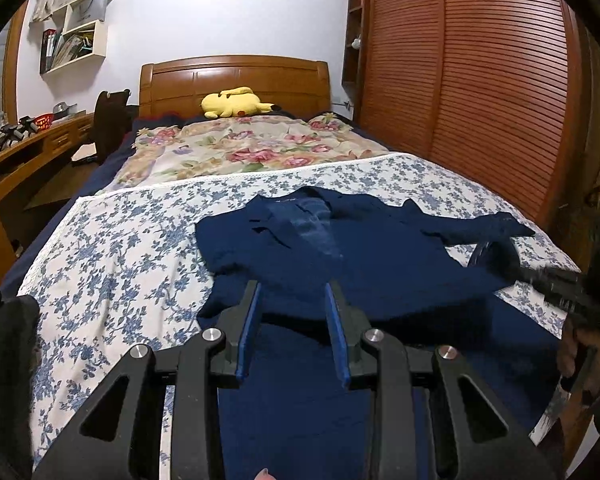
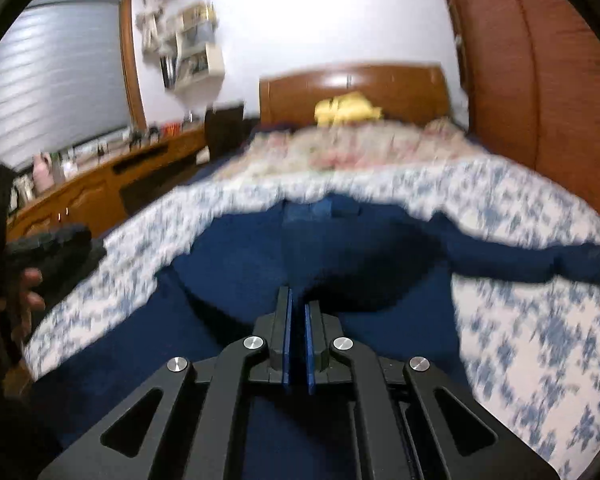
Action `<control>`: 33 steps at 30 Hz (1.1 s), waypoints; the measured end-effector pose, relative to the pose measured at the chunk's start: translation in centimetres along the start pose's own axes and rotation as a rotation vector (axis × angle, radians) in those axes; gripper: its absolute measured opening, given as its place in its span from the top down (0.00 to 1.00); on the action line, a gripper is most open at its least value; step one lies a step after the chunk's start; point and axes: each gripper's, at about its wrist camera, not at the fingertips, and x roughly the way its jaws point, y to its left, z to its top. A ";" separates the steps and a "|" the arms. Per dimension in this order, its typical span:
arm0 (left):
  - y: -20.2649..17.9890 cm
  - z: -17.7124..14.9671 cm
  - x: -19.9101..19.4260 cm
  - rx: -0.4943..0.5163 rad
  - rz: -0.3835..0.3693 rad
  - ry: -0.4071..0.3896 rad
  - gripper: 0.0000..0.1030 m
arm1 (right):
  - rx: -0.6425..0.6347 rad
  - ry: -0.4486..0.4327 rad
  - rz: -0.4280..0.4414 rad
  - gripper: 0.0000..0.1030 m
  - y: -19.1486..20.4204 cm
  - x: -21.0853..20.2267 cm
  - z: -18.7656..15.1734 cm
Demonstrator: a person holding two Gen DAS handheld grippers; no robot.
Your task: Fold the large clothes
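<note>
A large navy blue garment (image 1: 340,248) lies spread on the floral bedspread (image 1: 112,264), collar toward the headboard, one sleeve stretched out to the right. My left gripper (image 1: 294,290) is open, its blue pads over the garment's near edge, nothing between them. My right gripper (image 2: 298,300) has its jaws almost together with a thin gap, hovering over the garment (image 2: 260,256); that view is motion-blurred and I cannot tell if cloth is pinched. The right gripper also shows blurred at the right edge of the left wrist view (image 1: 496,256), near the sleeve.
A yellow plush toy (image 1: 232,103) lies by the wooden headboard (image 1: 236,76). A flowered quilt (image 1: 244,148) covers the far half of the bed. A louvered wardrobe (image 1: 480,80) runs along the right. A wooden desk (image 1: 32,152) and dark chair (image 1: 108,120) stand left.
</note>
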 end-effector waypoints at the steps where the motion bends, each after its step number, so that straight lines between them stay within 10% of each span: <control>1: 0.1 -0.1 0.0 -0.001 0.003 0.001 0.68 | -0.005 0.029 0.001 0.92 0.1 0.2 -0.7; 9: 0.9 -0.7 -0.6 -0.004 0.015 0.006 0.68 | 0.027 0.105 -0.011 0.56 -0.1 -1.0 -3.6; 16: -0.2 -0.6 -0.4 0.008 -0.013 0.004 0.68 | -0.024 0.125 -0.076 0.54 -0.1 -1.6 -1.9; 26: -4.6 -1.3 1.0 0.072 -0.055 0.029 0.68 | -0.025 0.387 -0.079 0.54 -2.0 4.0 -5.5; 33: -7.8 -1.5 2.5 0.089 -0.081 0.037 0.68 | -0.029 0.365 -0.072 0.54 -1.7 4.0 -5.5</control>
